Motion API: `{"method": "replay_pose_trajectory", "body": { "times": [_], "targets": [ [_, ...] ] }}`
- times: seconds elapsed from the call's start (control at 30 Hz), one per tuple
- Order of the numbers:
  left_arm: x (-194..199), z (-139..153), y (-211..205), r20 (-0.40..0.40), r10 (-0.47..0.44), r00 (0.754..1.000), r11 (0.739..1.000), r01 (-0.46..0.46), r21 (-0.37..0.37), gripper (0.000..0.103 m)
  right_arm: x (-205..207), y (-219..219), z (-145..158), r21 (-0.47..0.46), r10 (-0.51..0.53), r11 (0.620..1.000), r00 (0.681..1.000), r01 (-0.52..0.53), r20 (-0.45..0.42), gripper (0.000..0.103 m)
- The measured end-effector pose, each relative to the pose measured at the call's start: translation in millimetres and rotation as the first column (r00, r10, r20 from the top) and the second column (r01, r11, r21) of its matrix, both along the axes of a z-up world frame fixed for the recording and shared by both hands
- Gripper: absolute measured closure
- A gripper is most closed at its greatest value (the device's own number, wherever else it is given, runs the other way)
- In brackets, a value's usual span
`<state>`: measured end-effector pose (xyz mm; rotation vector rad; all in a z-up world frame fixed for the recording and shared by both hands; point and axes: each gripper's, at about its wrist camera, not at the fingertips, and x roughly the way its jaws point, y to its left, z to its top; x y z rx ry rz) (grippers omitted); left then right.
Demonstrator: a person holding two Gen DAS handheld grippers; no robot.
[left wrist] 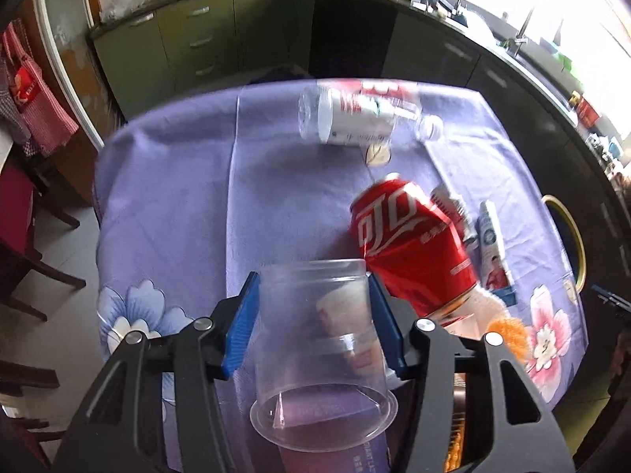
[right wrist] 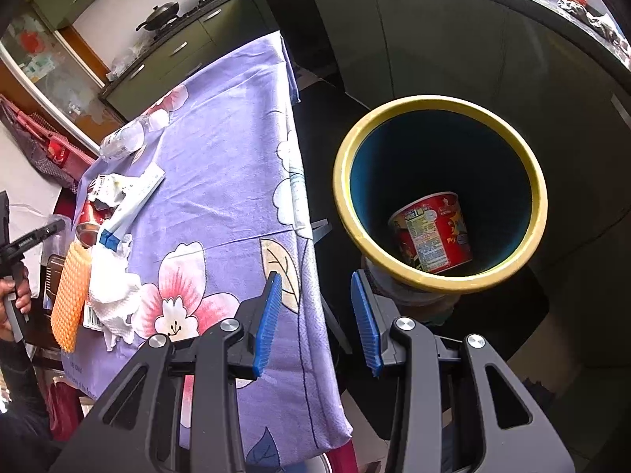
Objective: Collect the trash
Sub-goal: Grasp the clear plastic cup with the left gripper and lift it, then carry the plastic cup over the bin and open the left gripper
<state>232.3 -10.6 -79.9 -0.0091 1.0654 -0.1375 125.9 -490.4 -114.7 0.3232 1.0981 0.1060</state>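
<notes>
The left gripper (left wrist: 313,315) pinches a clear plastic cup (left wrist: 321,351) between its blue ribbed pads (left wrist: 240,327), one pad on each side wall. The cup lies along the fingers with its rimmed mouth toward the camera, above the lilac floral tablecloth (left wrist: 189,197). A side grip of this kind suits a thin, easily crushed wall, since the pads bear on a broad area.

More trash lies on the cloth. In the left wrist view, a red aluminium drink can (left wrist: 410,244) lies on its side at 2 o'clock from the cup. A clear plastic water bottle with a red-and-white label (left wrist: 363,116) lies at 12 o'clock, blurred. A white crumpled tissue (right wrist: 114,295) and an orange foam net sleeve (right wrist: 71,295) lie near the table edge.

The right gripper (right wrist: 321,319) is spread wide and holds nothing. It hangs past the table edge. At 2 o'clock from it stands the dark round bin with a yellow rim (right wrist: 343,205), beside the table. A red printed instant-noodle tub (right wrist: 432,232) lies inside.

Judgement: the cup is probably due for transfer to the bin; the can, bottle, tissue and sleeve are not yet collected.
</notes>
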Motion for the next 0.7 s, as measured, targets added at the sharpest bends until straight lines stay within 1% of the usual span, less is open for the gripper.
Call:
{"method": "replay_pose_trajectory", "body": {
  "times": [0.17,0.3,0.37,0.5,0.57,0.63,0.7],
  "targets": [
    [-9,28,1,0.096,0.006,0.995,1.000,-0.005,-0.010,0.051,-1,4,2,-0.001,0.005,1.000,1.000,-0.005,0.014,0.066],
    [-18,49,-3,0.166,0.004,0.986,1.000,-0.003,-0.007,0.051,-4,5,6,-0.015,0.003,1.000,0.999,-0.003,0.032,0.066],
    [-25,61,-12,0.204,-0.014,0.979,1.000,0.013,0.003,0.051,-5,4,8,-0.025,0.003,1.000,0.999,-0.002,0.040,0.066],
    [-38,84,-40,0.259,-0.089,0.962,0.996,0.088,0.017,0.051,-11,1,14,-0.044,-0.004,0.999,0.998,0.007,0.062,0.066],
    [-44,95,-64,0.279,-0.150,0.948,0.989,0.149,0.027,0.051,-15,-5,16,-0.043,-0.009,0.999,0.997,0.012,0.074,0.066],
    [-50,105,-93,0.295,-0.219,0.930,0.975,0.219,0.033,0.051,-20,-10,18,-0.040,-0.018,0.999,0.996,0.021,0.084,0.066],
    [-53,112,-127,0.306,-0.294,0.906,0.954,0.297,0.039,0.051,-26,-17,20,-0.042,-0.029,0.999,0.995,0.033,0.098,0.066]
  ]
}}
